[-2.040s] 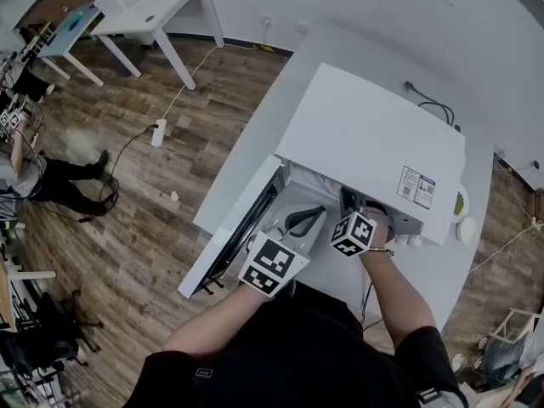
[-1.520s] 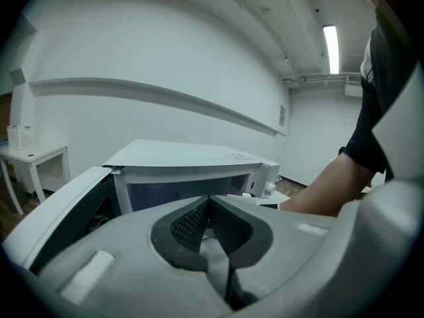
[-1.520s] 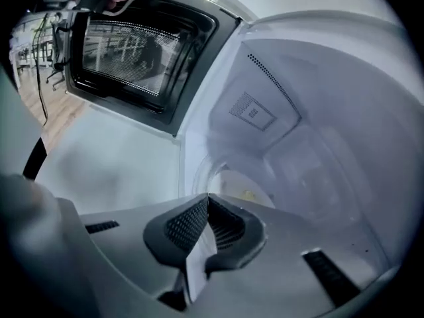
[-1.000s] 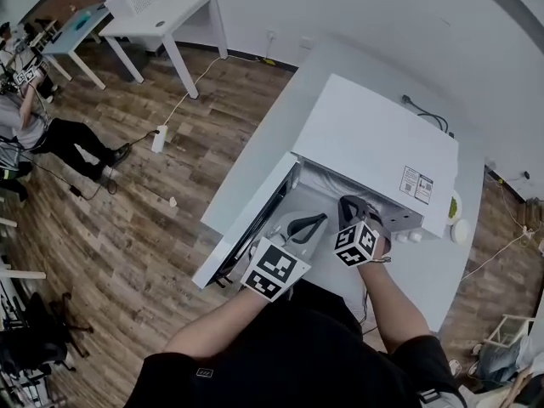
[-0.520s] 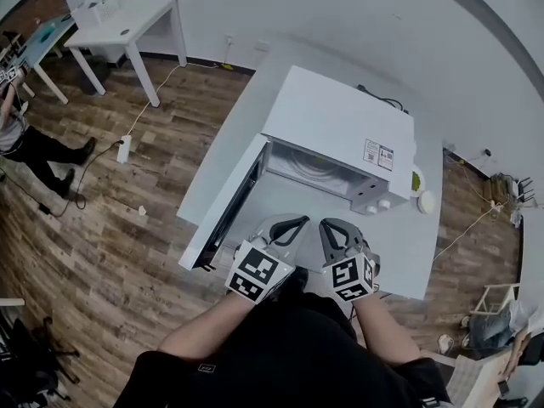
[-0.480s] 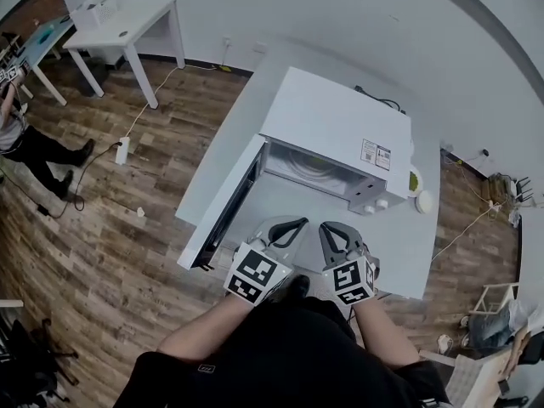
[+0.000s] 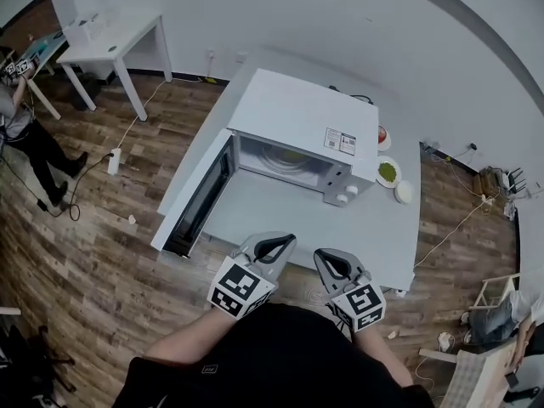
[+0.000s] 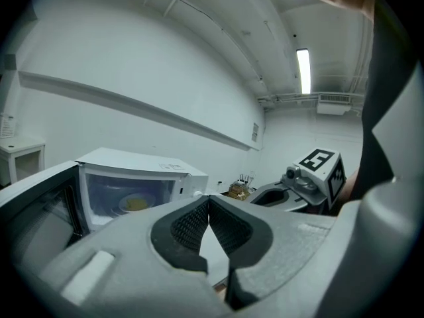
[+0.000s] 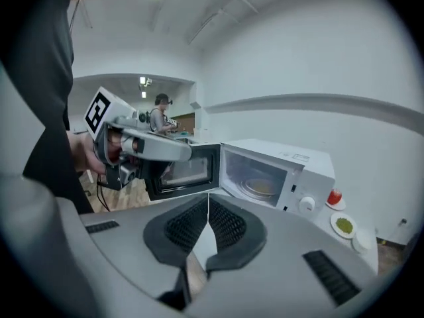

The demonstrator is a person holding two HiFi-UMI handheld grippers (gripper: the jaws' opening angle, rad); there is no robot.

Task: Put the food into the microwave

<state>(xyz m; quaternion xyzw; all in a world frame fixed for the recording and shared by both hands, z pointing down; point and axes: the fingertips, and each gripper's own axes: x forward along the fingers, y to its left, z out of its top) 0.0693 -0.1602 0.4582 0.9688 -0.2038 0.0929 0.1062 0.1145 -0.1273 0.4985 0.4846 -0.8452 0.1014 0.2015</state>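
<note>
Now the left hand-held gripper [image 7: 274, 243] and the right hand-held gripper [image 7: 327, 258] hang side by side at the near edge of the table [image 7: 280, 215], each with its jaws pressed together on nothing. At 12 o'clock from them a bare strip of table runs up to the microwave [image 7: 302, 113], its door [image 7: 197, 198] swung wide toward 9 o'clock. Inside the cavity sits the plate of yellow food [image 8: 136, 203]; at the microwave's 3 o'clock stand a green-filled dish [image 7: 388, 172] and a white dish [image 7: 404, 192].

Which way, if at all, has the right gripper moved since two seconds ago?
Yes. The right gripper was at the open front of the microwave; it has pulled back toward the person, away from it.
</note>
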